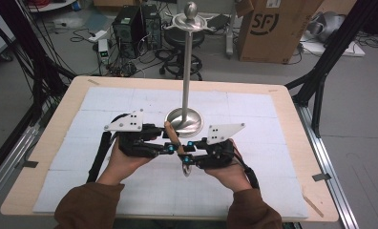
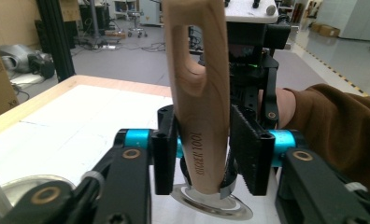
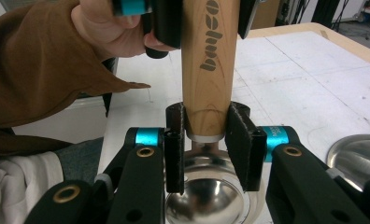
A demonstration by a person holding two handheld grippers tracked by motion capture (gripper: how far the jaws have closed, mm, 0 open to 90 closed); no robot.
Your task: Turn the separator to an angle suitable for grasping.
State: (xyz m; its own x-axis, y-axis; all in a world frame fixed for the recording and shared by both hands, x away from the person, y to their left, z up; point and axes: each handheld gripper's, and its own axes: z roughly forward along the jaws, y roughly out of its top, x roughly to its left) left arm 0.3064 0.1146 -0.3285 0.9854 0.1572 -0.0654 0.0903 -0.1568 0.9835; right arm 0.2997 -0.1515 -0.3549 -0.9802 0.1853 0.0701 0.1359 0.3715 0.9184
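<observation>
Wooden ladle handle (image 2: 202, 107) (steel bowl (image 3: 206, 198) below) is grasped by both the left claw (image 2: 204, 158) and the right claw (image 3: 206, 140).

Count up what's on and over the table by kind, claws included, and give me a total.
Claws: 2, left claw and right claw, both clamped on the utensil
Wooden-handled utensil with a metal head: 1
Metal stands with round base: 1
Total: 4

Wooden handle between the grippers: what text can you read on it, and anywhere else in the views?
"SF" on the cardboard box, high view.
Dark stamped lettering on the wooden handle, left gripper view: too blurred to read surely.
Dark logo on the same handle, right gripper view: upside down, unreadable.
</observation>
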